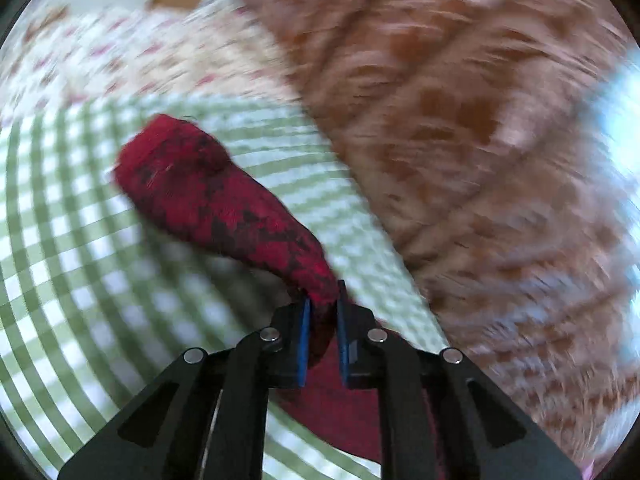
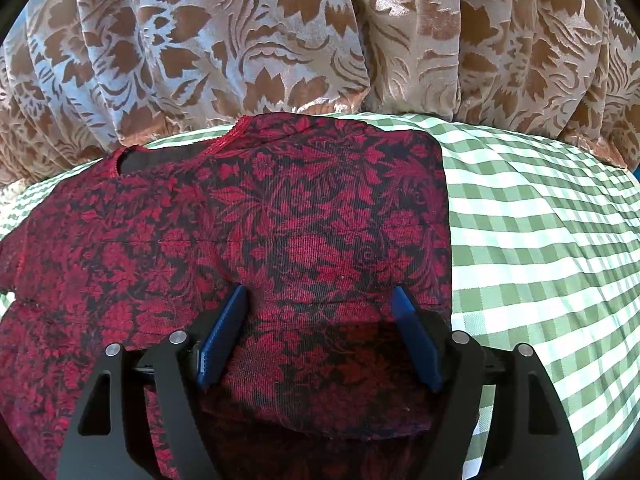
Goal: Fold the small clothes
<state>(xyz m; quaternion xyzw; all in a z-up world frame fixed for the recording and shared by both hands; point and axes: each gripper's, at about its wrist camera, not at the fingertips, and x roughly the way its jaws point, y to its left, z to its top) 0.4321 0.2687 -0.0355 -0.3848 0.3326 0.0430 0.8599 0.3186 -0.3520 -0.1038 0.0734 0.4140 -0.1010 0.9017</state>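
1. Two grippers show, one per wrist view; we note each in turn.
2. We see the left gripper (image 1: 322, 300) with its blue pads (image 1: 305, 336) drawn close together, clamped on a bunched fold of the red top (image 1: 208, 196).
3. From the pinch, the held part of the top runs up and to the left as a rolled, sleeve-like length, lifted off the green check cloth (image 1: 80, 240). The left view is motion-blurred, so we cannot read finer detail.
4. Behind the cloth in that view lie a brown patterned curtain (image 1: 460, 100) and a pale floral fabric (image 1: 120, 52).
5. We see the right gripper (image 2: 320, 300) with its jaws wide apart, gripping nothing. Its pads (image 2: 222, 332) stand over the top (image 2: 280, 220); we cannot tell whether the tips touch the fabric.
6. In the right view the top lies spread flat on the check cloth (image 2: 540, 240), neckline toward the curtain (image 2: 240, 40), right edge folded in straight.
7. Bare check cloth shows to the right of the top.
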